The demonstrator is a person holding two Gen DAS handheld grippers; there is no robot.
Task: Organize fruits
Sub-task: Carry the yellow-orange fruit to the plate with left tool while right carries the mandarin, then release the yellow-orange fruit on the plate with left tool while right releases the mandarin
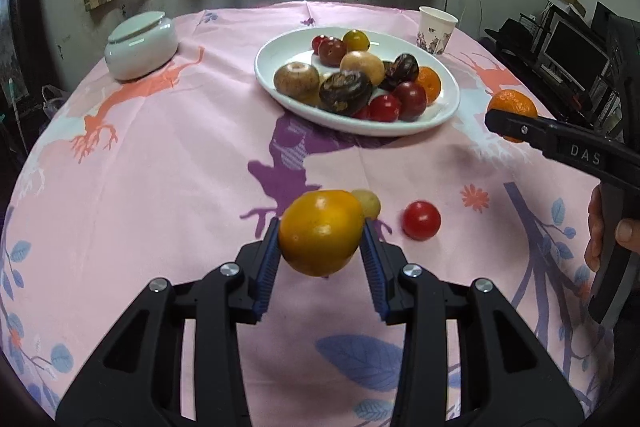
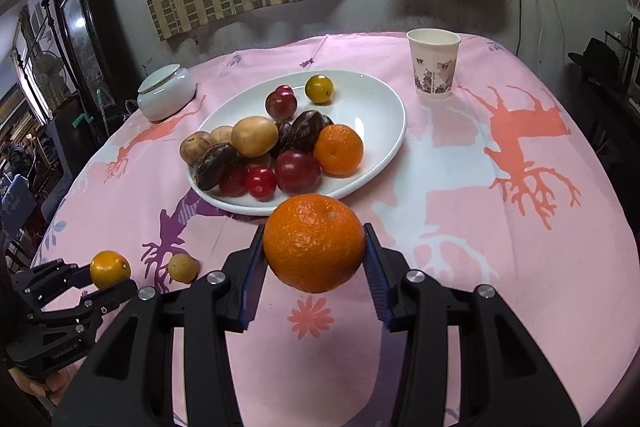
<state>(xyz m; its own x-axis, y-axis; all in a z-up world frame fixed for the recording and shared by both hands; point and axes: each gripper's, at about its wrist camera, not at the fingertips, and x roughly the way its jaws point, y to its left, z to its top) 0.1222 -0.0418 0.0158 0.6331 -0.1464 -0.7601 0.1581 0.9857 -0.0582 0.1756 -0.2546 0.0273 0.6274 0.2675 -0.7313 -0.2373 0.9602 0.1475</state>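
Left gripper (image 1: pixel 320 235): pinched on a yellow fruit (image 1: pixel 320 231), which is held clear of the table (image 1: pixel 160 167), the blue pads set at its widest part.
Right gripper (image 2: pixel 314 245): pinched on an orange (image 2: pixel 314 242), likewise lifted, just in front of the plate (image 2: pixel 384 107).
Plate: a heap of red, brown, dark and orange fruit is carried at its near side; the far side is mostly bare.
Loose fruit: a red one (image 1: pixel 421 220) and a small pale one (image 1: pixel 367 203) are left on the cloth near the left gripper.
Handling, orange: judged light, with a pebbled, slightly yielding skin that should give good purchase; a hold across the middle is best kept.
Handling, yellow fruit: the skin looks smooth and glossy, so slipping is judged likelier; a firm but not crushing pinch is called for.
Placing: round fruit may roll off the heap, so the bare part of the plate is judged safer.
Hidden: the undersides of both held fruits, and the pad contact behind them, cannot be seen.
Unclear: the kinds of the dark and brown fruit cannot be told; the pale one is partly covered in the left view.
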